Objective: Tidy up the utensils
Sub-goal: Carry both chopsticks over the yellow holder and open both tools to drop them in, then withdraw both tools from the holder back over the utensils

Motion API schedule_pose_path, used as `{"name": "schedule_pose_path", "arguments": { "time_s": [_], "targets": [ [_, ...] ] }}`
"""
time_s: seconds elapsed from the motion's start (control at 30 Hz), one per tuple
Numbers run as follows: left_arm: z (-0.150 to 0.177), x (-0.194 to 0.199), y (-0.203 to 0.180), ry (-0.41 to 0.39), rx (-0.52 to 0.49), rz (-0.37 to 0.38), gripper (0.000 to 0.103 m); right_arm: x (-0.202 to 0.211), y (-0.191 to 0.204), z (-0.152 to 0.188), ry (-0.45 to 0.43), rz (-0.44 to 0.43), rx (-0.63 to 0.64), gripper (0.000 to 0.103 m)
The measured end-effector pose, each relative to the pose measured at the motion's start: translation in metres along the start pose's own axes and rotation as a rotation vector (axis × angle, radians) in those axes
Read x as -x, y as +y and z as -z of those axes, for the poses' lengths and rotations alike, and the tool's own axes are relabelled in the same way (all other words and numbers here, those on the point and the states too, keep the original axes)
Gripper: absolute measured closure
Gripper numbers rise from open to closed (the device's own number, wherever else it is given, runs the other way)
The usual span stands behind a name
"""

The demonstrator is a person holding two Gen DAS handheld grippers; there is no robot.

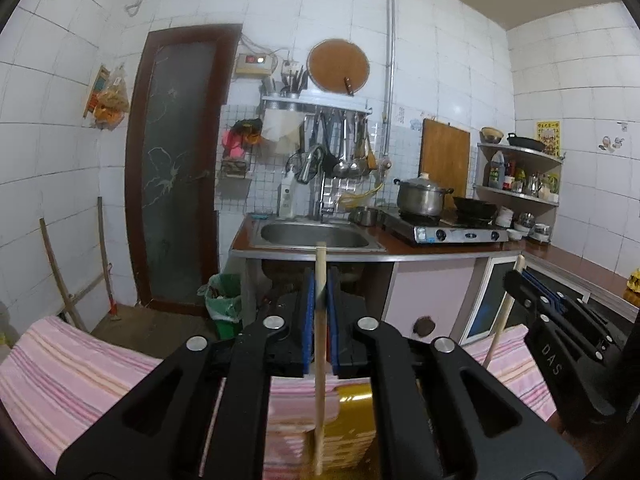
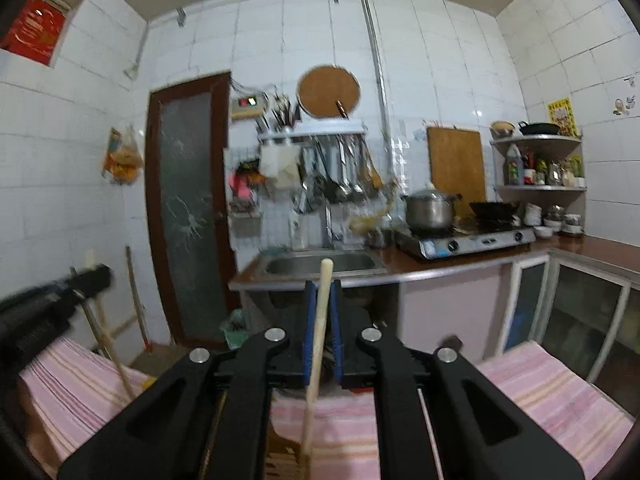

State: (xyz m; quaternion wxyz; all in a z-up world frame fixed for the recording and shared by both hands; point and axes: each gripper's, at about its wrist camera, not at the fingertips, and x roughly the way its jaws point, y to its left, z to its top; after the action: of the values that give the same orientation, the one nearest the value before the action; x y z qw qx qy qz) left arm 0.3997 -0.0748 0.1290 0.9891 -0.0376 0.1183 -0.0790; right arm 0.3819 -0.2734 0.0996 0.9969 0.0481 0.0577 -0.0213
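Your left gripper [image 1: 320,300] has a pale wooden stick [image 1: 319,360] standing upright between its blue pads [image 1: 309,320]; the pads sit close on either side, but whether they press it or have just let go is too close to tell. Your right gripper [image 2: 322,312] frames a second wooden stick [image 2: 318,336], tilted slightly, with thin gaps visible along both pads [image 2: 308,328], so that grip is equally uncertain. Both sticks reach down toward a gold-coloured container [image 1: 356,404] below the left gripper; their lower ends are hidden.

Under both tools lies a pink striped cloth [image 1: 80,364], covering the work surface. Beyond it, a brown counter [image 1: 400,246] carries a steel sink [image 1: 314,236] and a two-burner stove [image 1: 456,232] bearing a lidded steel pot [image 1: 420,196] and a dark wok [image 1: 474,208]. Ladles and spatulas hang from a wall rack [image 1: 316,100] above the tap. A round wooden board [image 1: 338,66] and a rectangular board [image 1: 446,156] lean against white tiles. A frosted-glass door [image 1: 176,168] stands left, a green bin [image 1: 224,304] beside it. Corner shelves [image 1: 520,196] hold bottles on the right.
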Motion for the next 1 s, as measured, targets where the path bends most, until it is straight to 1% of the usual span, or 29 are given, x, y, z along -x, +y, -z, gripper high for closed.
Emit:
{"name": "schedule_pose_path", "arguments": {
  "time_s": [0.03, 0.07, 0.1, 0.13, 0.17, 0.2, 0.3, 0.33, 0.37, 0.43, 0.53, 0.57, 0.67, 0.73, 0.83, 0.93, 1.0],
  "targets": [
    [-0.003, 0.005, 0.003, 0.017, -0.001, 0.000, 0.081, 0.005, -0.003, -0.003, 0.025, 0.019, -0.001, 0.079],
    [-0.007, 0.015, 0.008, 0.030, -0.001, -0.004, 0.064, 0.011, -0.007, -0.006, 0.049, 0.032, -0.010, 0.056],
    [-0.010, 0.023, 0.012, 0.028, -0.004, -0.009, 0.049, 0.019, -0.012, -0.009, 0.065, 0.045, -0.022, 0.047],
    [-0.011, 0.032, 0.014, 0.020, -0.007, -0.014, 0.043, 0.025, -0.015, -0.011, 0.074, 0.056, -0.025, 0.044],
    [-0.013, 0.044, 0.018, 0.010, -0.015, -0.022, 0.033, 0.034, -0.017, -0.014, 0.091, 0.069, -0.018, 0.044],
    [-0.015, 0.053, 0.020, 0.014, -0.023, -0.025, 0.020, 0.042, -0.019, -0.015, 0.109, 0.080, -0.007, 0.043],
    [-0.013, 0.080, 0.027, 0.038, -0.040, -0.033, 0.007, 0.070, -0.026, -0.015, 0.140, 0.112, -0.010, 0.034],
    [-0.009, 0.089, 0.030, 0.053, -0.040, -0.035, 0.005, 0.077, -0.028, -0.014, 0.152, 0.121, -0.015, 0.030],
    [-0.003, 0.096, 0.033, 0.076, -0.039, -0.035, 0.005, 0.086, -0.030, -0.010, 0.175, 0.131, -0.020, 0.028],
    [0.010, 0.105, 0.039, 0.128, -0.047, -0.044, 0.005, 0.098, -0.030, 0.003, 0.234, 0.138, -0.023, 0.028],
    [0.042, 0.116, 0.050, 0.205, -0.043, -0.065, 0.005, 0.112, -0.028, 0.033, 0.326, 0.147, -0.020, 0.026],
    [0.057, 0.118, 0.055, 0.242, -0.039, -0.069, 0.005, 0.117, -0.027, 0.047, 0.360, 0.144, -0.021, 0.024],
    [0.093, 0.118, 0.065, 0.336, -0.023, -0.080, 0.005, 0.128, -0.022, 0.084, 0.452, 0.147, -0.009, 0.024],
    [0.120, 0.116, 0.070, 0.412, -0.022, -0.083, 0.005, 0.136, -0.021, 0.107, 0.510, 0.151, -0.024, 0.024],
    [0.152, 0.109, 0.074, 0.496, -0.021, -0.105, 0.005, 0.144, -0.022, 0.133, 0.578, 0.160, -0.051, 0.024],
    [0.178, 0.104, 0.078, 0.559, -0.004, -0.132, 0.005, 0.149, -0.022, 0.154, 0.626, 0.175, -0.061, 0.024],
    [0.189, 0.103, 0.082, 0.581, 0.003, -0.143, 0.005, 0.153, -0.020, 0.164, 0.649, 0.186, -0.068, 0.024]
  ]
}}
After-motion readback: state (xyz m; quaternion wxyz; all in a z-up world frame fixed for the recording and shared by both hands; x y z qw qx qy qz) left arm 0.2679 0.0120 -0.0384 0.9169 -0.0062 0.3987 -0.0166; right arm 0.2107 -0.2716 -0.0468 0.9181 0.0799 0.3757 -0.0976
